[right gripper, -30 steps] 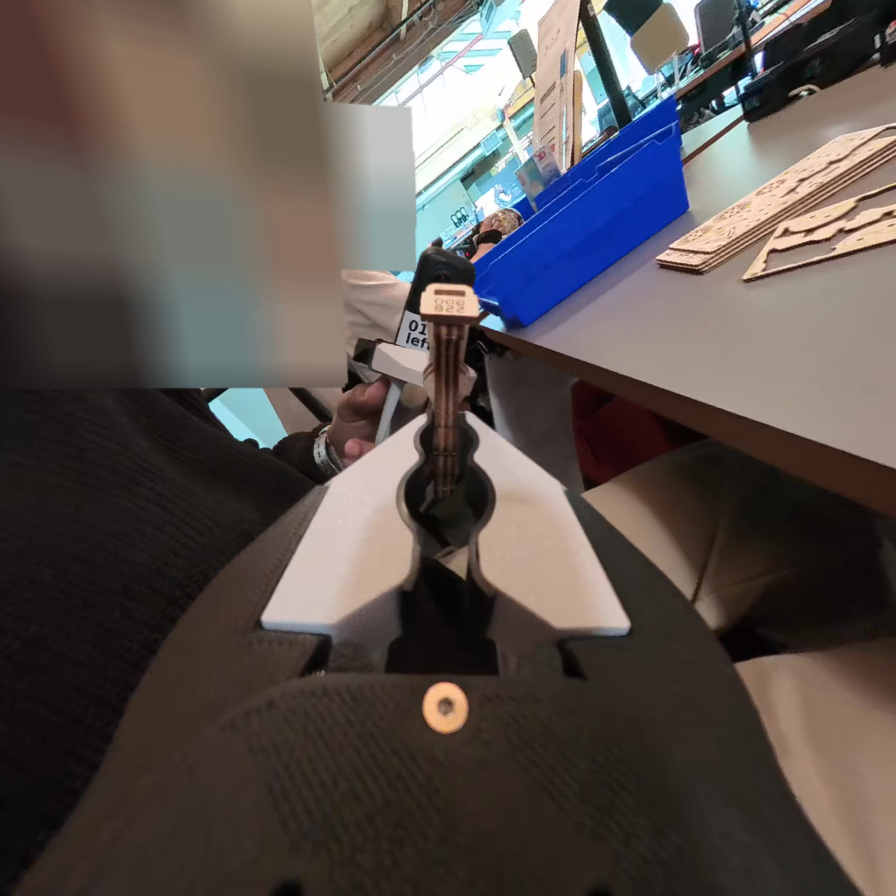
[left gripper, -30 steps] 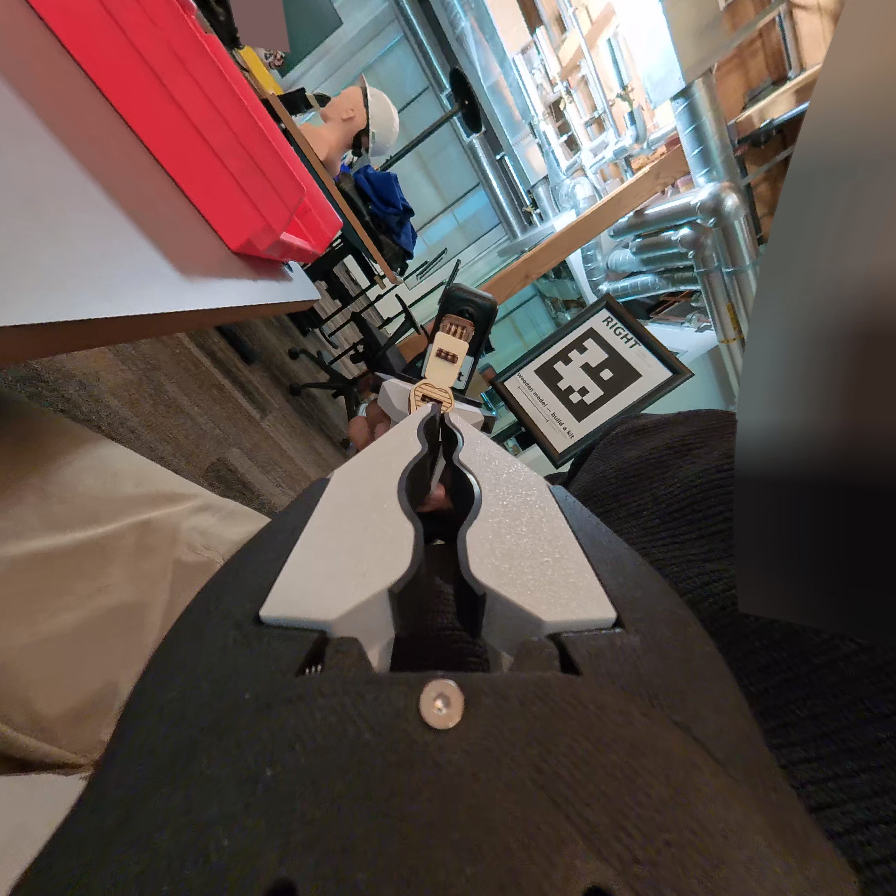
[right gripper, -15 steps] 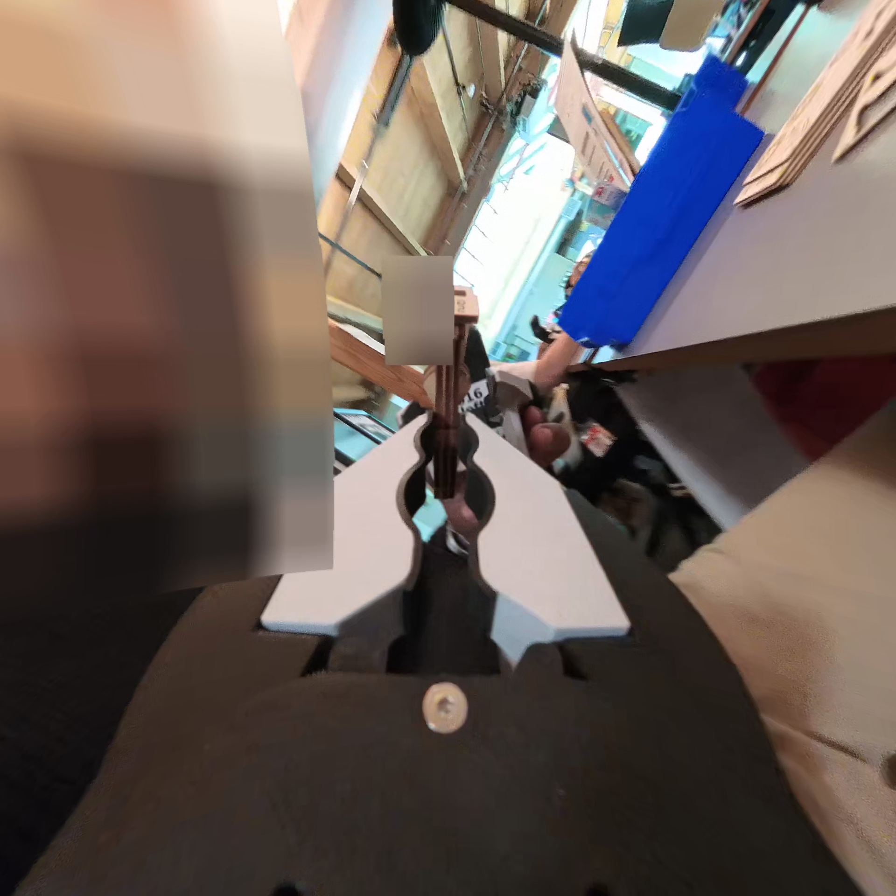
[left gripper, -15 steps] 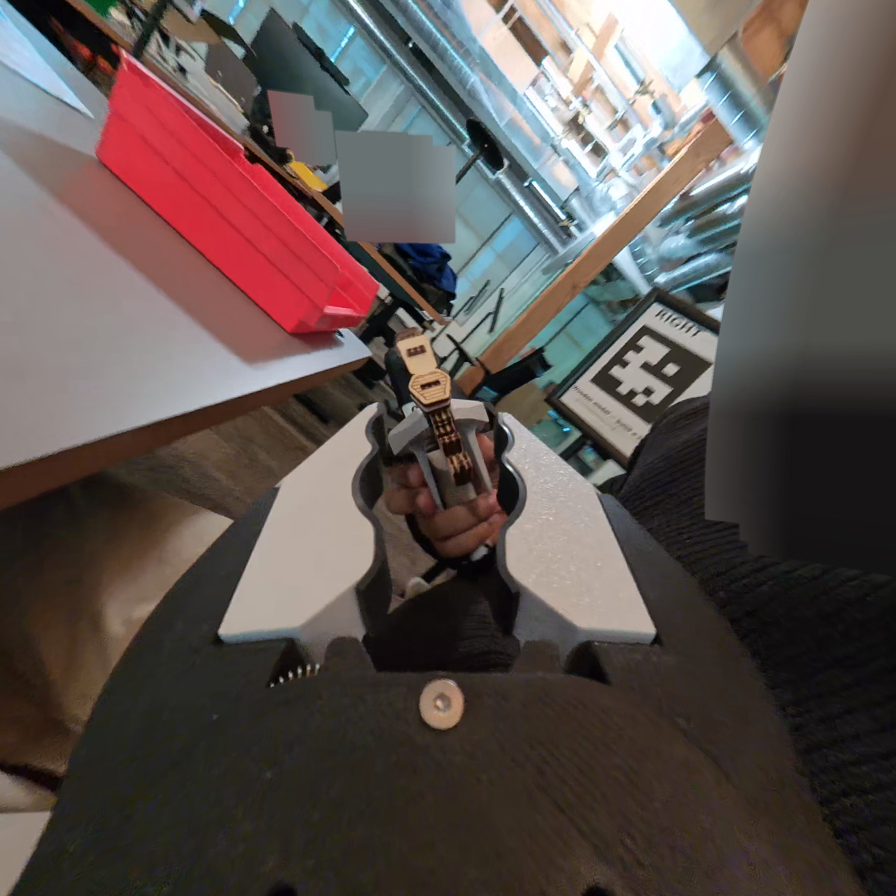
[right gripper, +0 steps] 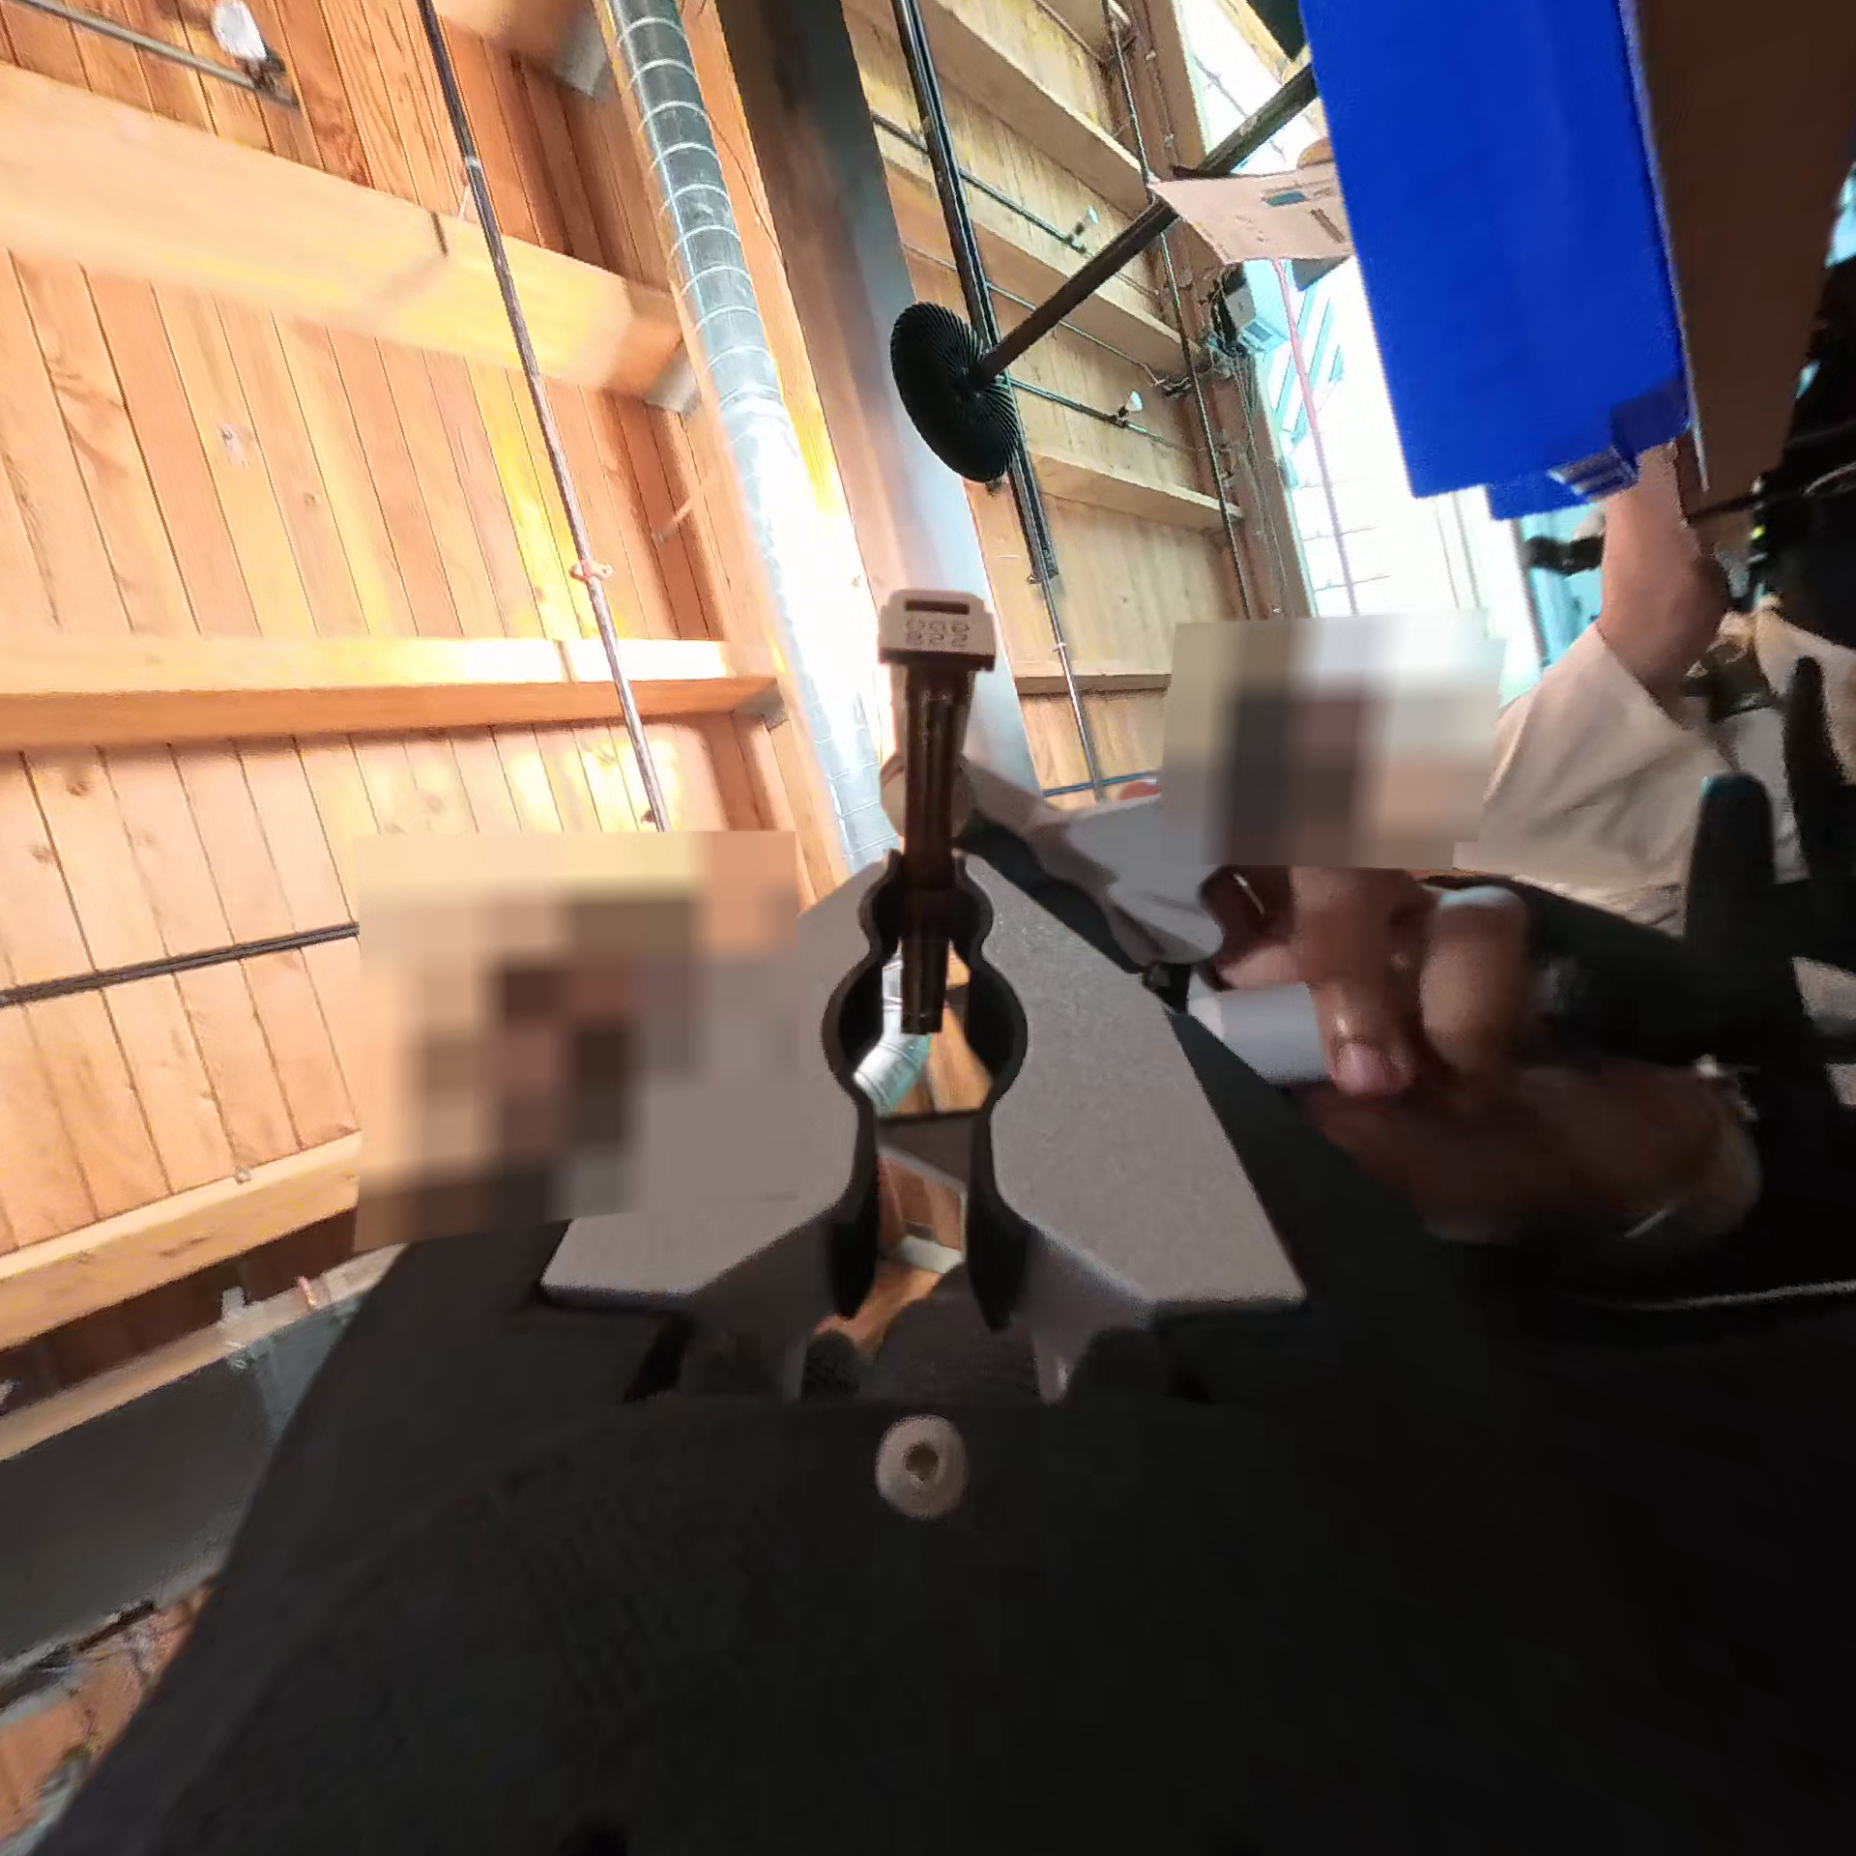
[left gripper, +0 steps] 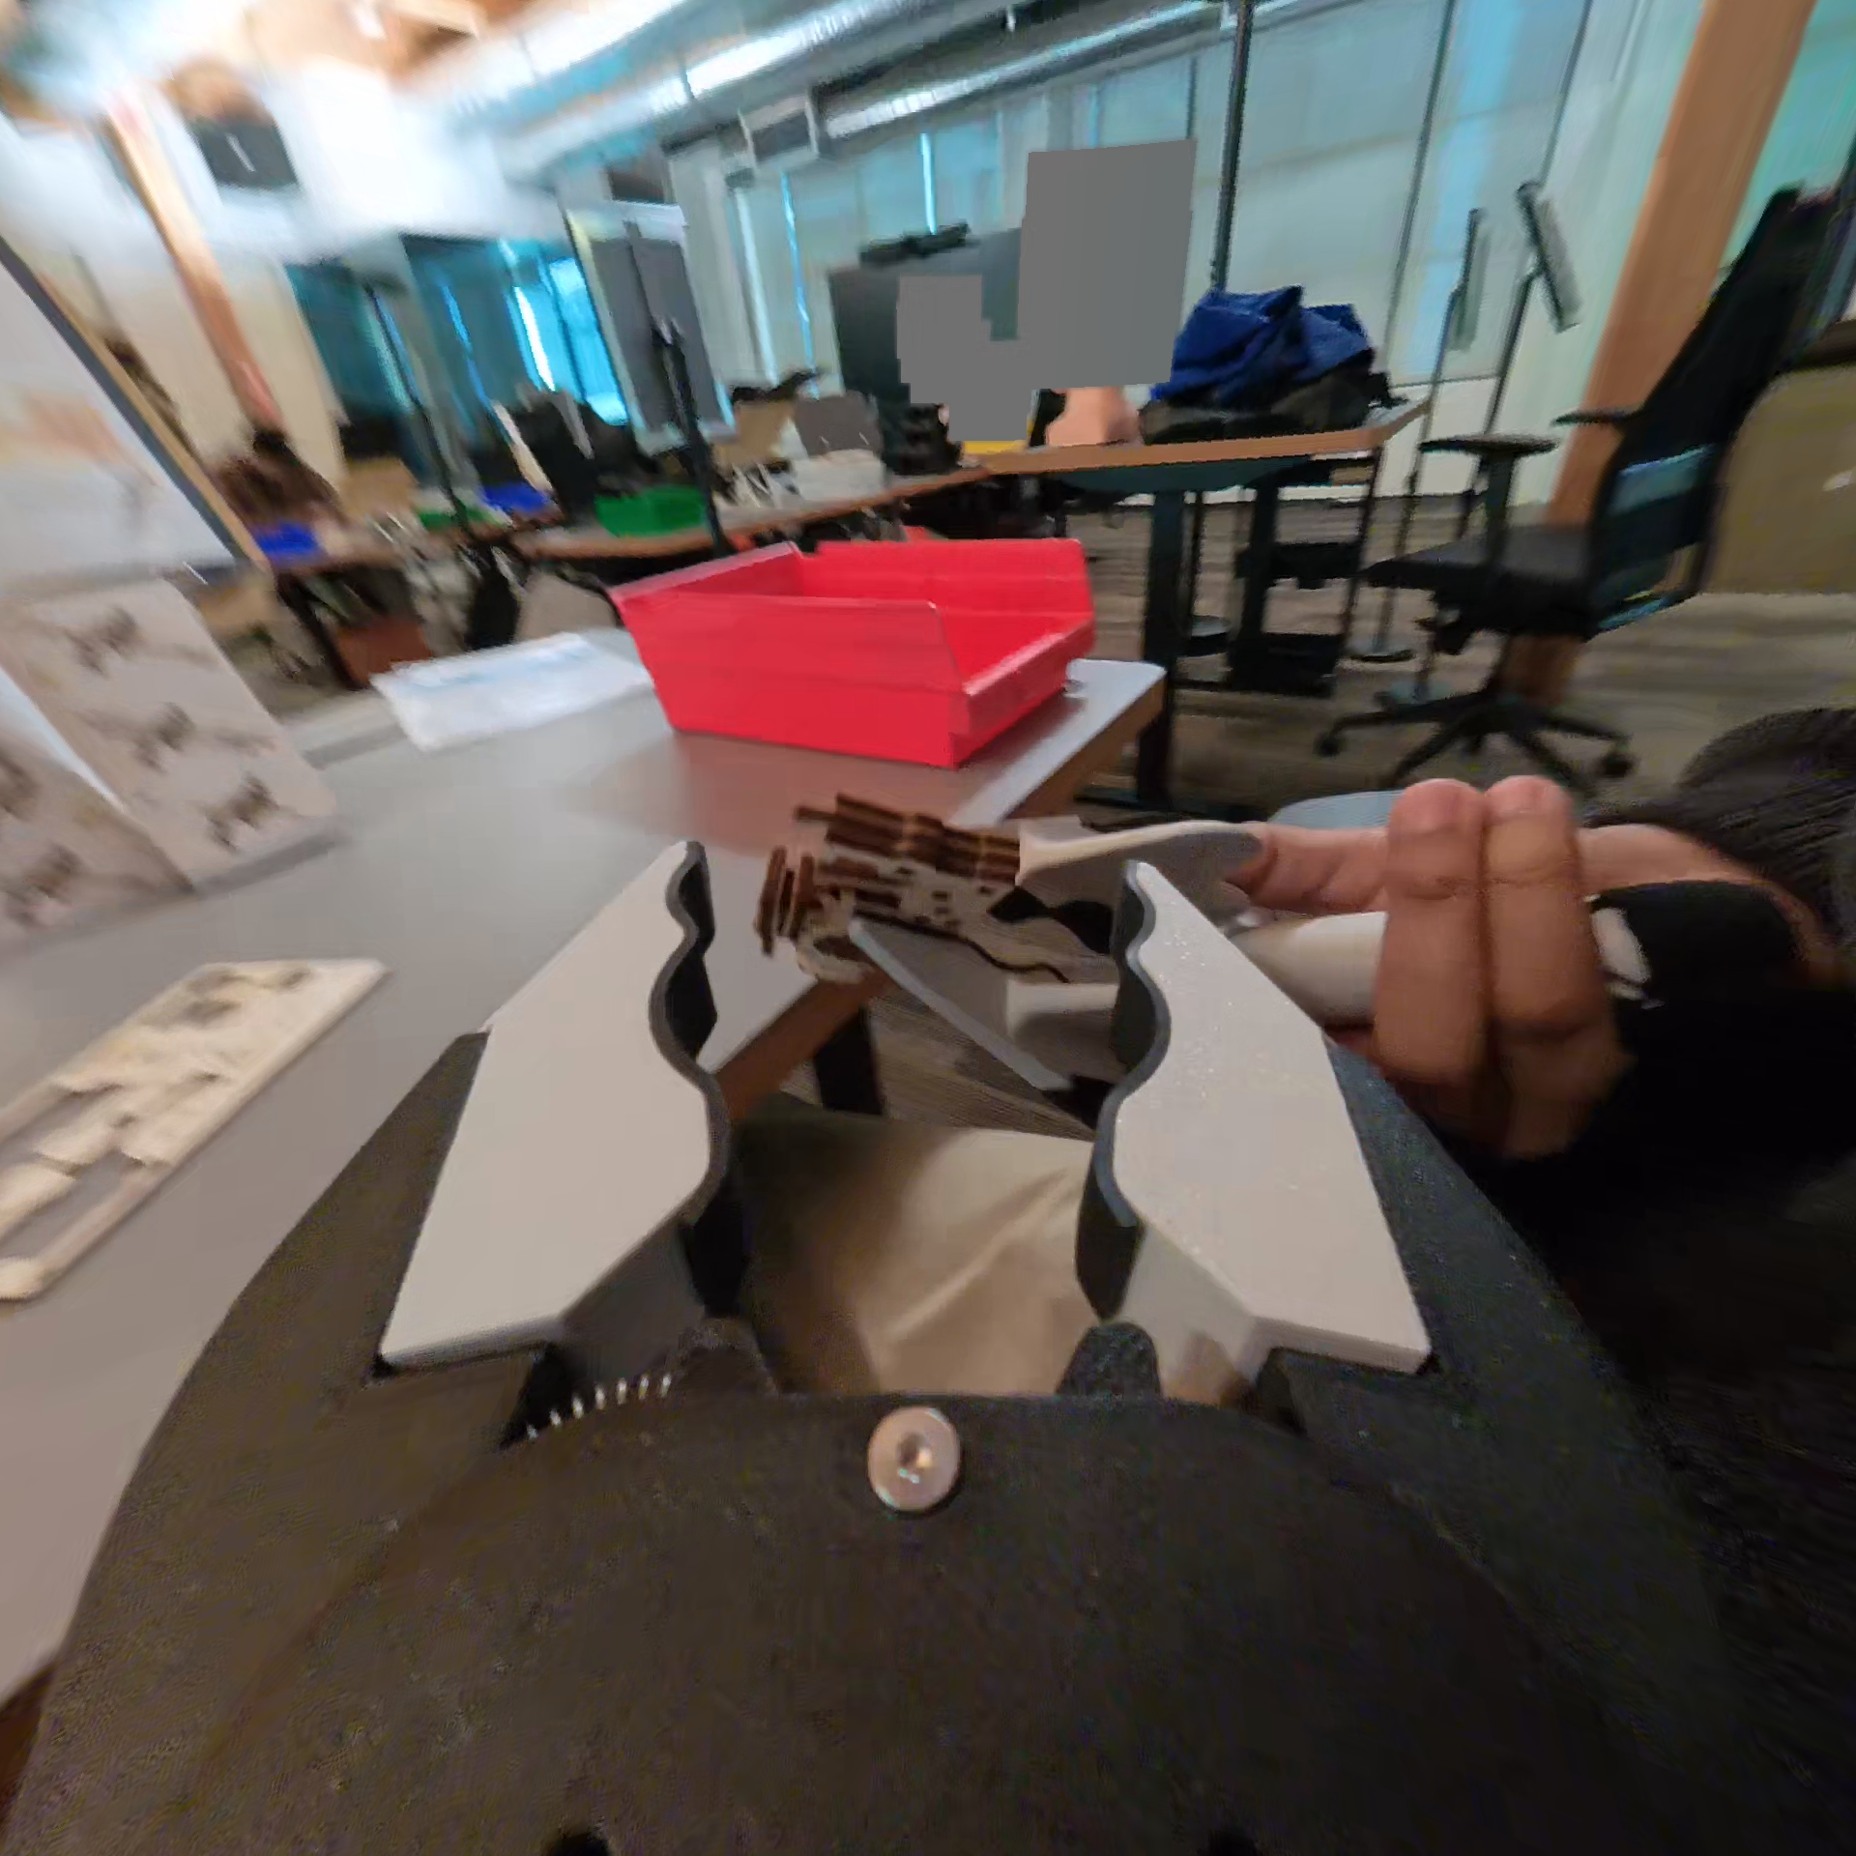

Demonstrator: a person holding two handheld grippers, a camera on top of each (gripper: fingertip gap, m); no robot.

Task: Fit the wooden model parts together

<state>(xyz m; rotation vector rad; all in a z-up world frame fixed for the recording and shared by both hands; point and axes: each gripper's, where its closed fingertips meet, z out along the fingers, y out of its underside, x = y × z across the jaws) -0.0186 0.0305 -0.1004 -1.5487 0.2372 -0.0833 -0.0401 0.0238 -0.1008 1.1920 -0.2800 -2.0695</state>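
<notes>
My right gripper (right gripper: 924, 874) is shut on a small assembly of stacked wooden model parts (right gripper: 929, 763), seen edge-on and pointing up toward the ceiling. In the left wrist view the same assembly (left gripper: 884, 884) shows sideways, held from the right by the right gripper's grey fingers (left gripper: 1155, 849), with a hand (left gripper: 1456, 954) behind them. My left gripper (left gripper: 914, 874) is wide open and empty. Its jaws stand on either side of the assembly without touching it.
A red bin (left gripper: 864, 643) sits near the corner of the grey table (left gripper: 452, 874). Wooden part sheets (left gripper: 151, 1085) lie at the left, with a leaning panel (left gripper: 131, 743) behind. A blue bin (right gripper: 1506, 251) shows in the right wrist view. Office chairs and desks stand beyond.
My left gripper was shut on the wooden part, then opened, let go and swung to face the table. My right gripper kept the assembly and tilted it up toward the ceiling.
</notes>
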